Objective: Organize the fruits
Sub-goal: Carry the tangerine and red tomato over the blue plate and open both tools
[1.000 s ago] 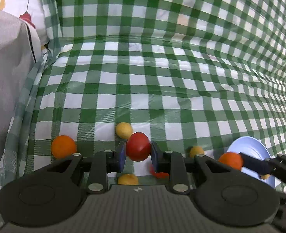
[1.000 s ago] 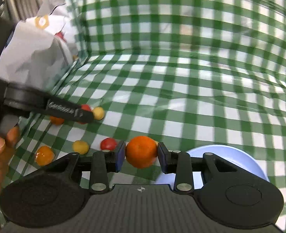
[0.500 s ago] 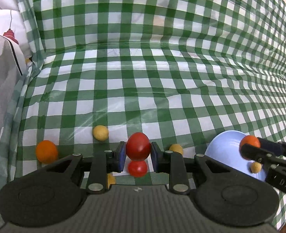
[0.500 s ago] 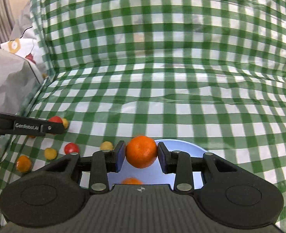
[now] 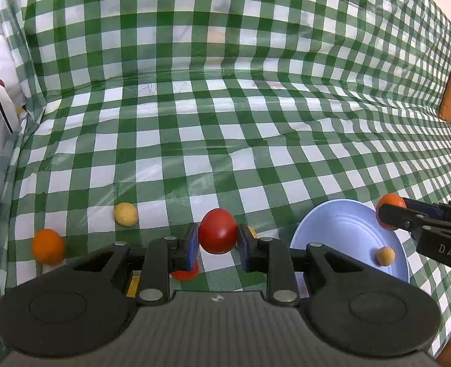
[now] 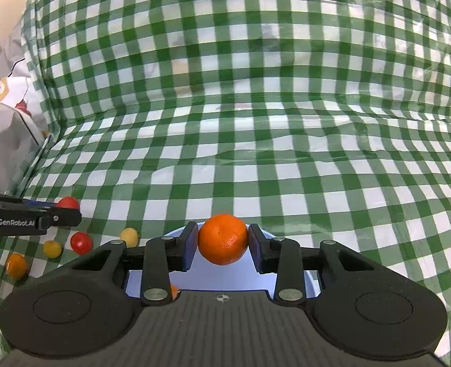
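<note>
My left gripper (image 5: 218,241) is shut on a red tomato (image 5: 218,231), held above the green checked cloth. My right gripper (image 6: 222,246) is shut on an orange mandarin (image 6: 223,238) and hangs over the light blue plate (image 6: 225,278). In the left wrist view the plate (image 5: 341,232) lies at the right with a small tan fruit (image 5: 385,256) in it, and the right gripper (image 5: 392,215) reaches over its far rim with the mandarin (image 5: 390,201). In the right wrist view the left gripper (image 6: 69,211) shows at the left edge with the tomato (image 6: 68,202).
Loose fruit lies on the cloth: an orange (image 5: 48,246), a yellow ball (image 5: 125,214), another red tomato (image 5: 185,273) under the left fingers. The right wrist view shows a red tomato (image 6: 80,242), two yellow fruits (image 6: 52,248) and an orange (image 6: 16,265). A grey bag (image 6: 2,140) stands left.
Both grippers have swung rightward across the cloth with their fruit. The right gripper, with its mandarin, has come from beside the plate to over it. The plate has slid further into the left wrist view.
</note>
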Available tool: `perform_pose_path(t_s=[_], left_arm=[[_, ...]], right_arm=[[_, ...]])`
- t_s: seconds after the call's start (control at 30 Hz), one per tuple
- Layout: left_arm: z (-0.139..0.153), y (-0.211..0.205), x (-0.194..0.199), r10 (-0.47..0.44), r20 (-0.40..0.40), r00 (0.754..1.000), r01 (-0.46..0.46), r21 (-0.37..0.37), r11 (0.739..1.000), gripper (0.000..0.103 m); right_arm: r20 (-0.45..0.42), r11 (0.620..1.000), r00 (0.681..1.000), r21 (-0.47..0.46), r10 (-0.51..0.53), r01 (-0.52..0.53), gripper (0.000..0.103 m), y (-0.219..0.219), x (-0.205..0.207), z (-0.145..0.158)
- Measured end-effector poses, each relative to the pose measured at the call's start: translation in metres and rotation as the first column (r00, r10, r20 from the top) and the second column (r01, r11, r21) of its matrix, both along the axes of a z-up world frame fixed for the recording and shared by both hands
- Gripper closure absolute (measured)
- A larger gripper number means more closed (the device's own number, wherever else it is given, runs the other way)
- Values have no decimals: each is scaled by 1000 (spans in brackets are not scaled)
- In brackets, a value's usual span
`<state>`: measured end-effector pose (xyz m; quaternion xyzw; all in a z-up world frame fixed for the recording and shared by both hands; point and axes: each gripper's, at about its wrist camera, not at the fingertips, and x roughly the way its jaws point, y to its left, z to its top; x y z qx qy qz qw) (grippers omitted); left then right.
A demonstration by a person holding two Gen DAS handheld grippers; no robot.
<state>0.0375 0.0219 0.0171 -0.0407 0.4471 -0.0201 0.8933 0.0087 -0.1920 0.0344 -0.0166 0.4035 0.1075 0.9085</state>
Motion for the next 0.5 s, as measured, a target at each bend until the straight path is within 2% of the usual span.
perform_pose_path(t_s=[0.5], left_arm=[[0, 0, 0, -11, 6, 1000, 12, -11, 1000, 74]], right_arm=[[-15, 1000, 1000, -4, -12, 12, 66, -4, 1, -3]])
